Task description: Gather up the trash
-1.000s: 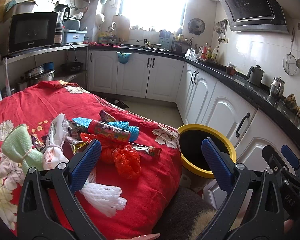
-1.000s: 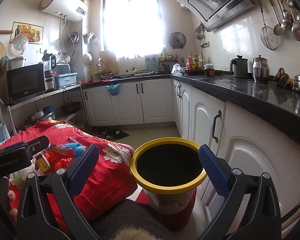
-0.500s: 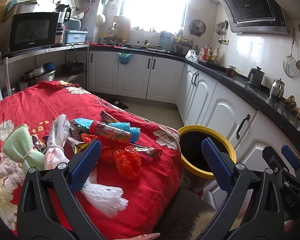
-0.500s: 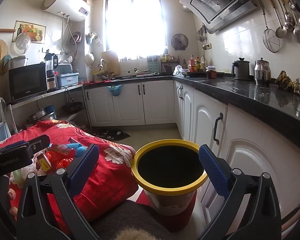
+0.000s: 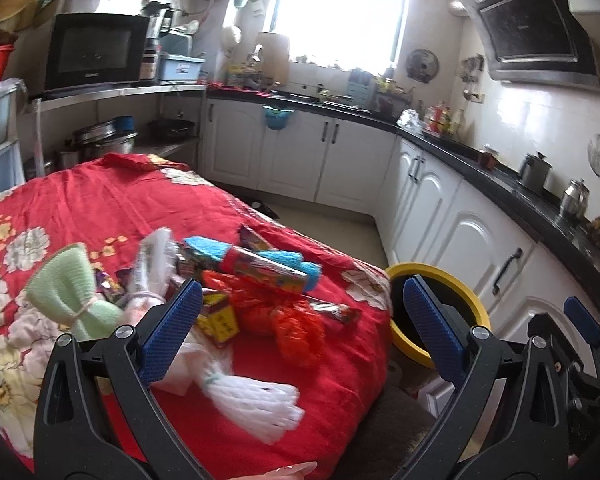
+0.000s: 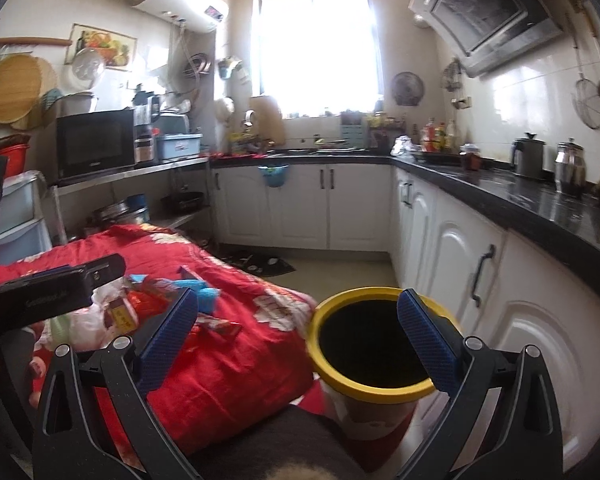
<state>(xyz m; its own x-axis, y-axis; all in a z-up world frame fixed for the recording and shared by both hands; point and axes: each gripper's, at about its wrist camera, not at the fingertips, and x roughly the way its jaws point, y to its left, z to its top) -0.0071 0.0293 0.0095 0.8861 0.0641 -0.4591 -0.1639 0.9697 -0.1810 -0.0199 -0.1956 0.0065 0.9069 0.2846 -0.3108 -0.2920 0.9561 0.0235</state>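
Note:
A heap of trash lies on the red flowered cloth [image 5: 100, 208]: a crumpled red bag [image 5: 296, 324], a blue sponge wrapped in a printed sleeve [image 5: 256, 260], a small yellow box [image 5: 220, 318], a white foam net [image 5: 256, 400], a green cloth bundle [image 5: 70, 292] and a white bag [image 5: 152, 256]. My left gripper [image 5: 300, 328] hangs open just above the red bag, holding nothing. The yellow-rimmed bin [image 6: 368, 348] stands right of the table. My right gripper [image 6: 300, 340] is open and empty, near the bin's rim, and its blue pad [image 5: 580, 316] shows in the left wrist view.
White cabinets [image 6: 460, 264] under a black counter [image 6: 540, 208] run along the right and back walls. Kettles [image 6: 568, 168] stand on the counter. A microwave [image 5: 96, 52] sits on a shelf at the left. Bare floor [image 6: 340, 276] lies beyond the bin.
My left gripper has moved forward and down toward the trash heap. My right gripper has shifted left, so the bin now sits under its right finger.

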